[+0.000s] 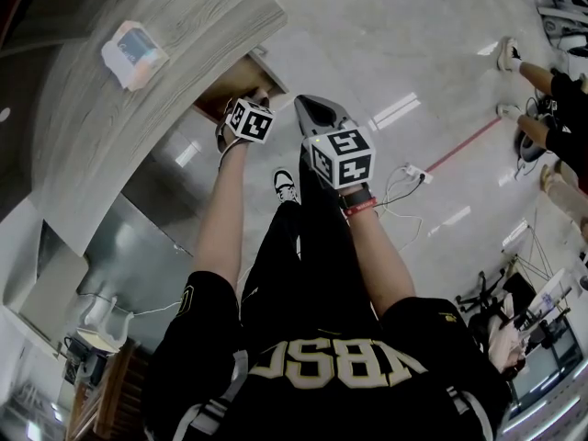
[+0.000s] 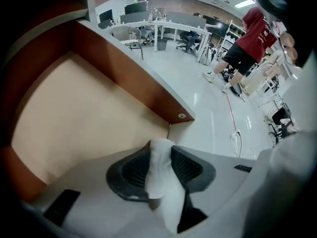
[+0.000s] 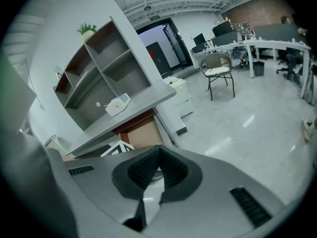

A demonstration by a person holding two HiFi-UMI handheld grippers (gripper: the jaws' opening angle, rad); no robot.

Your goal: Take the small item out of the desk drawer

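The desk drawer (image 1: pixel 237 79) stands pulled out under the grey desk top (image 1: pixel 138 127); its beige bottom (image 2: pixel 74 113) and brown wall (image 2: pixel 143 90) fill the left gripper view. My left gripper (image 2: pixel 161 150) is over the drawer's near end, shut on a small white item (image 2: pixel 159 175) that stands up between the dark pads. In the head view its marker cube (image 1: pixel 250 120) hides the jaws and the item. My right gripper (image 1: pixel 308 108) hangs just right of it, outside the drawer, its tips (image 3: pixel 157 152) touching with nothing between them.
A white box (image 1: pixel 135 53) lies on the desk top. An open shelf unit (image 3: pixel 99 68) rises behind the desk. On the glossy floor lie a power strip and cable (image 1: pixel 409 175). People stand at the right (image 1: pixel 551 90); a chair (image 3: pixel 218 73) stands further off.
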